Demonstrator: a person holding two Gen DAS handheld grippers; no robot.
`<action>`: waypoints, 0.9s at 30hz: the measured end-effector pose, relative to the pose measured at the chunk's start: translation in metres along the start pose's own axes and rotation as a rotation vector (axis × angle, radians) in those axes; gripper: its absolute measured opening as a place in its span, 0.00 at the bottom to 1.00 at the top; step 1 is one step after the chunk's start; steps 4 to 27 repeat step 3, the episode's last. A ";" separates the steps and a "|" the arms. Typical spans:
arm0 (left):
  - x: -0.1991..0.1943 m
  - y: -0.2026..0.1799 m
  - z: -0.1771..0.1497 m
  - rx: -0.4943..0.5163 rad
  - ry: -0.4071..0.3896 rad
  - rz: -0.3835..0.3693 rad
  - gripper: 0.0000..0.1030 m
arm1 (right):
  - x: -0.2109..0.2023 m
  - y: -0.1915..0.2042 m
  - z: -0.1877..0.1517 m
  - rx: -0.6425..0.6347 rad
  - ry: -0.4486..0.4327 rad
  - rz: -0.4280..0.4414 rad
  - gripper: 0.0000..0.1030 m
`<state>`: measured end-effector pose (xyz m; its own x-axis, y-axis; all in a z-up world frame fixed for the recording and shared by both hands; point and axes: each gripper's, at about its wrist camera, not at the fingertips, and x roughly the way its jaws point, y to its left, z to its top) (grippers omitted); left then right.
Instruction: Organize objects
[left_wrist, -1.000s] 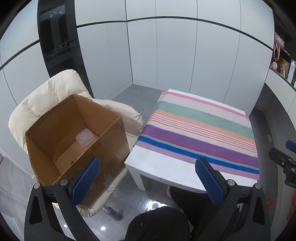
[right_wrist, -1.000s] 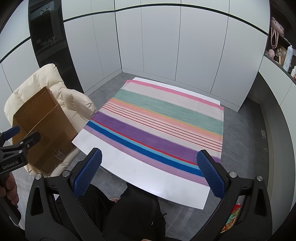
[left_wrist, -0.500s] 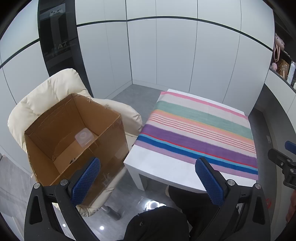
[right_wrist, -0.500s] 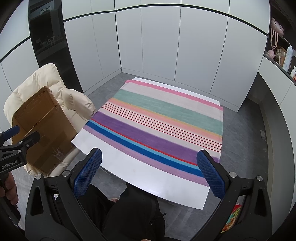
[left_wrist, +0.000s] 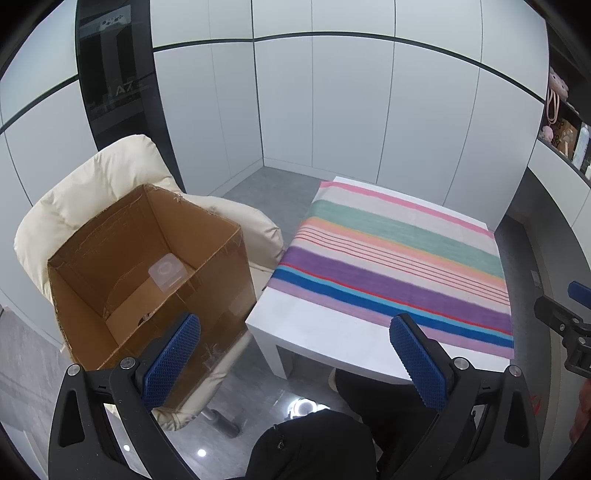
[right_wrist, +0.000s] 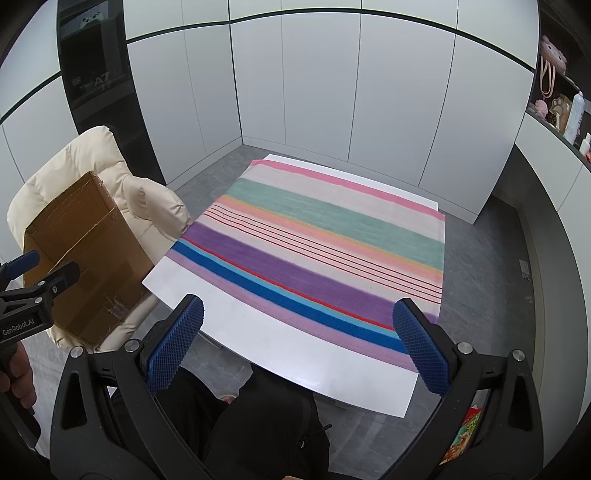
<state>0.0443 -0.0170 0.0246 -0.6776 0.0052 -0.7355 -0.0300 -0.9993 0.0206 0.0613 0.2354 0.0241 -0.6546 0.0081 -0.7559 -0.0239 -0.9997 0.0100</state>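
Above a white table (right_wrist: 266, 354) with a striped cloth (right_wrist: 325, 251), both grippers hang empty with their jaws spread wide.

The left gripper (left_wrist: 295, 354) hovers between the table's near left corner and a cardboard box (left_wrist: 218, 266) that sits on a cream chair (left_wrist: 99, 177) just beside the table. A clear plastic container (left_wrist: 166, 271) lies at the bottom of the box. The right gripper (right_wrist: 295, 339) hovers over the table's near edge, its blue pads (right_wrist: 421, 350) well apart. The cloth is bare. The person's dark-clothed legs (right_wrist: 273, 421) show below the table edge.
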 end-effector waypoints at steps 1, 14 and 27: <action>0.000 0.000 0.000 0.000 0.000 0.001 1.00 | 0.000 0.000 0.000 0.001 0.000 0.000 1.00; 0.000 0.000 0.000 0.000 0.002 0.003 1.00 | 0.000 0.000 0.000 0.001 -0.001 0.000 1.00; 0.000 0.000 0.000 0.000 0.002 0.003 1.00 | 0.000 0.000 0.000 0.001 -0.001 0.000 1.00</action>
